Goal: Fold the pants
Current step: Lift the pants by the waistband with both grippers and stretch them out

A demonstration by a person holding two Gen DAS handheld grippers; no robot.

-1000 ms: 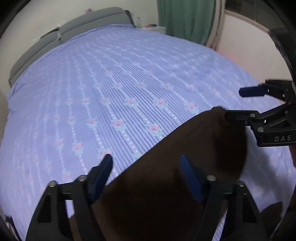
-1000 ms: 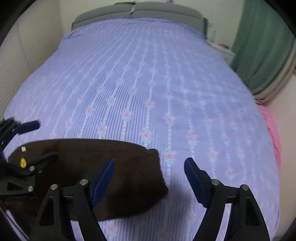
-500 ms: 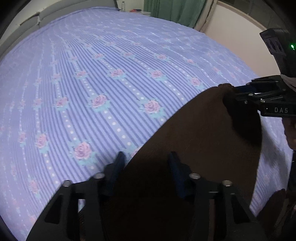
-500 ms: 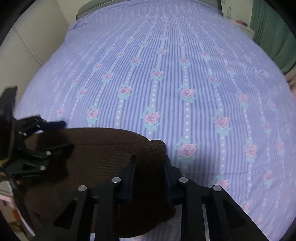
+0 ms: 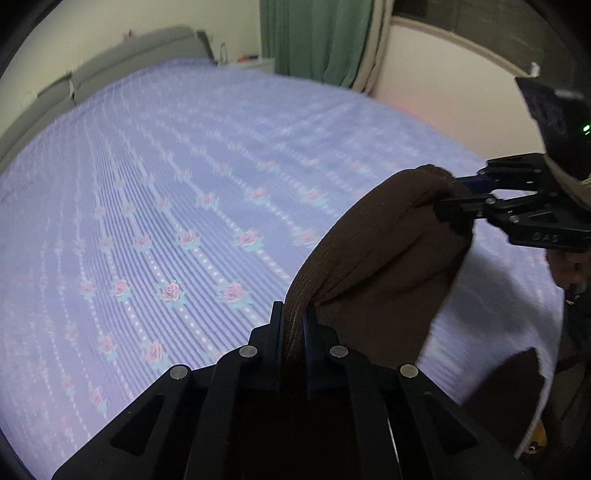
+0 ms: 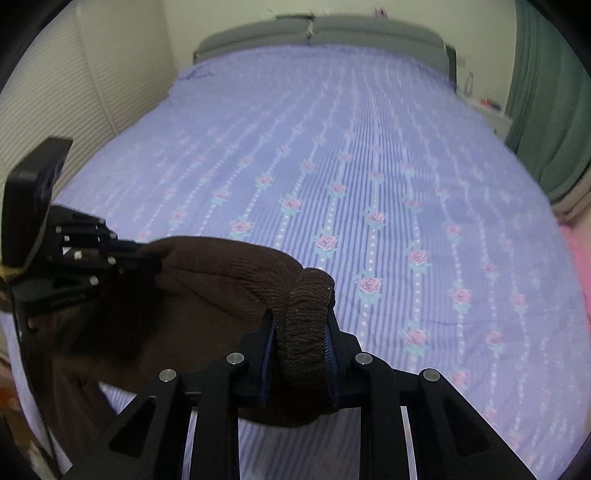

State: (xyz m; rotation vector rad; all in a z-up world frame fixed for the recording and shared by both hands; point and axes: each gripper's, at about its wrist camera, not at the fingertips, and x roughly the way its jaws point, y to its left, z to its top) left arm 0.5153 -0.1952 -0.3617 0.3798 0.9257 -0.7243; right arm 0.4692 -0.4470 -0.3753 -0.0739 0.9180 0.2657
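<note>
The dark brown knitted pants (image 5: 380, 266) hang at the near edge of the bed, also in the right wrist view (image 6: 221, 273). My left gripper (image 5: 293, 317) is shut on one corner of their ribbed edge. My right gripper (image 6: 301, 328) is shut on the other bunched corner. Each gripper shows in the other's view, the right one (image 5: 454, 199) at far right, the left one (image 6: 136, 254) at far left. The edge is stretched between them and lifted off the bed. The rest of the pants hangs below, out of sight.
The bed (image 6: 369, 166) has a lilac striped sheet with pink roses and a grey headboard (image 6: 314, 33) at the far end. A green curtain (image 5: 317, 37) and a nightstand (image 6: 487, 107) stand to the right. A white panelled wall (image 6: 55, 92) is left.
Both grippers went from open above the pants to shut on the corners of its edge. They have since lifted that edge off the bed.
</note>
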